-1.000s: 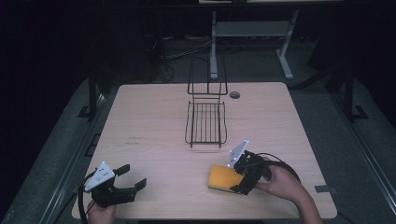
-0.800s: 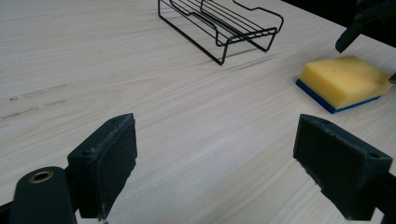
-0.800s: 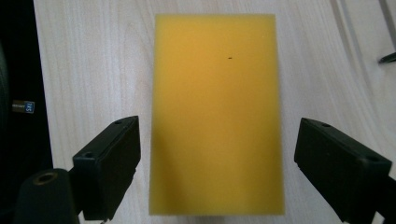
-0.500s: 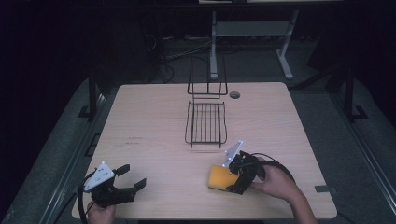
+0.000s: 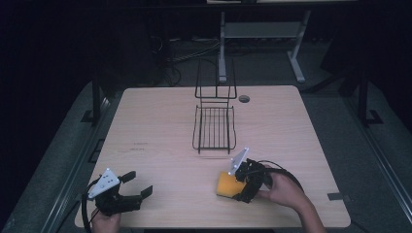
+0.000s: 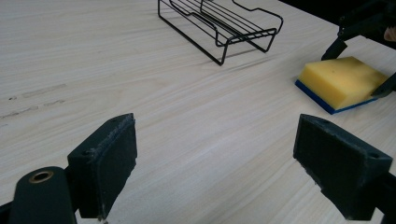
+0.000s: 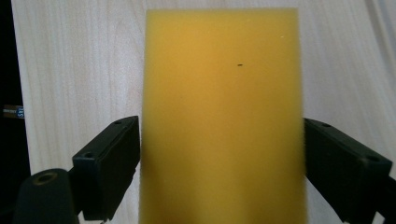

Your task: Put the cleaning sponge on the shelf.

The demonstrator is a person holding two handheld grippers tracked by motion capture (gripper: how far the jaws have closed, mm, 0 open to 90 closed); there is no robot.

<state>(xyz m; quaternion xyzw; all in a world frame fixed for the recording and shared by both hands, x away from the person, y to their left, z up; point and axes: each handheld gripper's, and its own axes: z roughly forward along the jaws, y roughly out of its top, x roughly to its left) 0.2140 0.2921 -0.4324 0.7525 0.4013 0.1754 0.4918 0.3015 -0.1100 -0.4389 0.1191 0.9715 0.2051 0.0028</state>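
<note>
high view, right gripper jaws straddling sponge flat on table, left gripper jaws spread

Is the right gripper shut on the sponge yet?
Not clearly. The right gripper straddles the sponge, jaws at its sides; the left jaw shows a slight gap.

Yellow sponge, blue underside; black rack

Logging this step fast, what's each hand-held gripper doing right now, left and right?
Left hand-held gripper: open, holding nothing, jaws spread above bare table.
Right hand-held gripper: open, jaws straddling the yellow sponge, not yet clamped on it.
</note>
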